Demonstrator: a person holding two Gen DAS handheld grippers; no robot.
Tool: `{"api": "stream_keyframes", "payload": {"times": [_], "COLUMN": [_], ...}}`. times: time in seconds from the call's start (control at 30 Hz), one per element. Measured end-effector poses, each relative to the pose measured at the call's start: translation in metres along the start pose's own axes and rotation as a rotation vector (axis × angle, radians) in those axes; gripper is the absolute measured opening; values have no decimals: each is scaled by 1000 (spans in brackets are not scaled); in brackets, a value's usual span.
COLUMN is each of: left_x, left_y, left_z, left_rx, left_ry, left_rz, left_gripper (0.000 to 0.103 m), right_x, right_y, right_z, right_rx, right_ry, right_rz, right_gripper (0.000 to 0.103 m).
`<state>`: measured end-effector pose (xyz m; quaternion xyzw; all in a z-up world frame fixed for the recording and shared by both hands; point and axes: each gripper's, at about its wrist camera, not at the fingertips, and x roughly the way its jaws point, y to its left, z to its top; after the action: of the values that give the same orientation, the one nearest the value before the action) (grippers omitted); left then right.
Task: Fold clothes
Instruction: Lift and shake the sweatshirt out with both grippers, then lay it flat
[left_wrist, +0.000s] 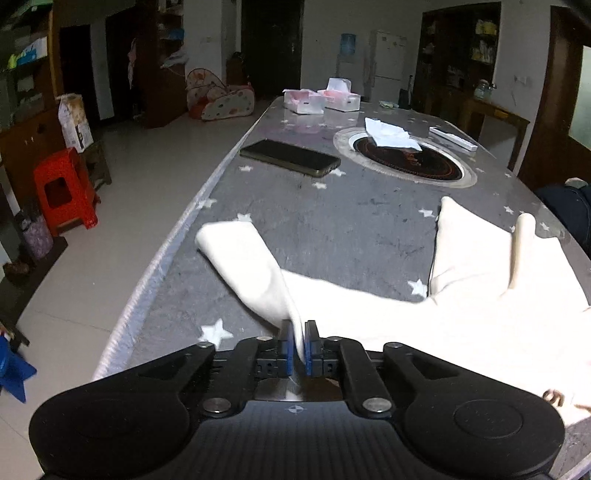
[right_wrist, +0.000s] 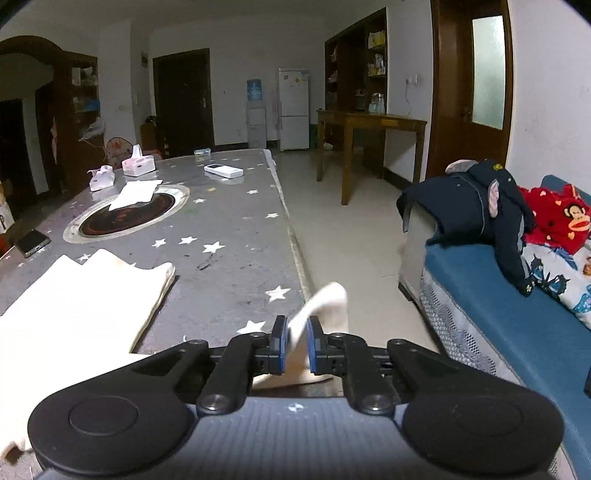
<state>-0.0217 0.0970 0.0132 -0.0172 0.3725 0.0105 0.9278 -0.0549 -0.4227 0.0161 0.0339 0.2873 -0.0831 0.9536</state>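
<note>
A long table with a grey star-print cover carries a cream garment spread across its near end, one part lying flat towards the right edge. The left gripper has its blue pads almost together, with a fold of the garment's sleeve between them near the left edge. The right gripper has another strip of the garment in its narrow gap at the right edge. Further up lie an inset round burner, a phone and tissue boxes.
</note>
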Motion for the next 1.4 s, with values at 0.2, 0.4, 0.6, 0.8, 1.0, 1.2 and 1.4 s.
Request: {"api": "stream_keyframes", "payload": {"times": [0.2, 0.4, 0.6, 0.8, 1.0, 1.2, 1.4], "left_x": [-9, 36, 106, 141, 159, 148, 135], "left_y": [-28, -90, -131, -150, -156, -157, -135], "left_z": [33, 66, 85, 95, 103, 108, 141], "left_rx": [86, 207, 258, 294, 284, 315, 236], "left_ry": [-80, -63, 19, 54, 71, -4, -146], "left_rz": [-41, -153, -186, -199, -254, -298, -230], "left_gripper": [40, 50, 55, 60, 53, 9, 9], "right_x": [-5, 28, 79, 116, 135, 140, 142], "right_y": [5, 40, 76, 93, 102, 116, 133], "right_z": [19, 39, 46, 44, 45, 54, 95], "right_rx": [-25, -82, -111, -145, -172, -222, -286], "right_ry": [-45, 12, 124, 199, 231, 224, 79], "right_rz": [22, 185, 298, 325, 343, 359, 329], "right_gripper": [27, 34, 34, 34, 33, 4, 4]}}
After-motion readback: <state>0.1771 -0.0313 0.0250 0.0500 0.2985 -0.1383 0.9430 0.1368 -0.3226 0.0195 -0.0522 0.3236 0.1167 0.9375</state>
